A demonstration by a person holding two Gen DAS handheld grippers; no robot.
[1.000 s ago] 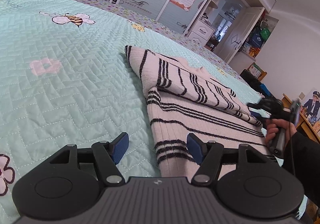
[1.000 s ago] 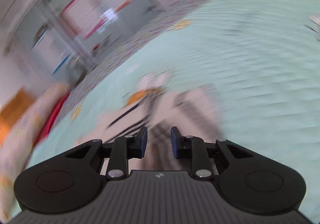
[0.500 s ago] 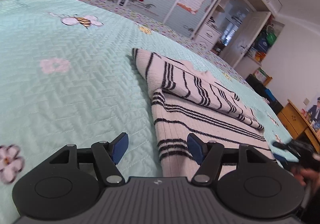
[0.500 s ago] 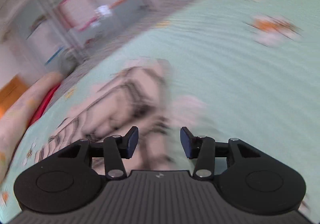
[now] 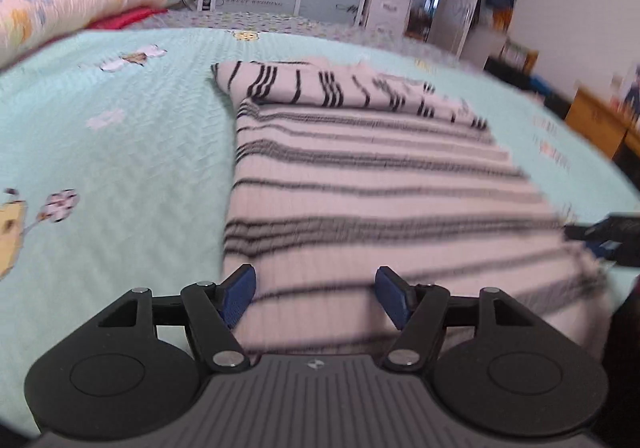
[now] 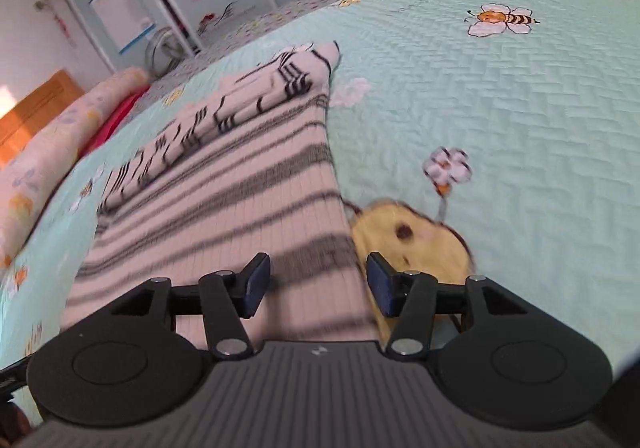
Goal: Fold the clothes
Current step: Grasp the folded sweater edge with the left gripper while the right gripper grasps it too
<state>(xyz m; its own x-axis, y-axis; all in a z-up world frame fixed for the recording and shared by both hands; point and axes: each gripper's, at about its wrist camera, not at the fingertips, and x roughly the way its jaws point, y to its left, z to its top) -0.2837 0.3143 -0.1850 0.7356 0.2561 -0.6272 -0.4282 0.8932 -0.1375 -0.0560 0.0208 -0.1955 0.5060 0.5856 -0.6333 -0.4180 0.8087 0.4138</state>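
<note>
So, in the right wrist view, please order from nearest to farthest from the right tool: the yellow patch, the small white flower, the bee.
From the right tool, whose jaws are opening:
1. Yellow patch, just right of it.
2. Small white flower, farther up the quilt.
3. Bee, far, upper right.

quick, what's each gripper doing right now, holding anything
Left gripper: open, holding nothing, above the near edge of the striped sweater.
Right gripper: jaws opening, nothing gripped, over the sweater's near corner.
</note>
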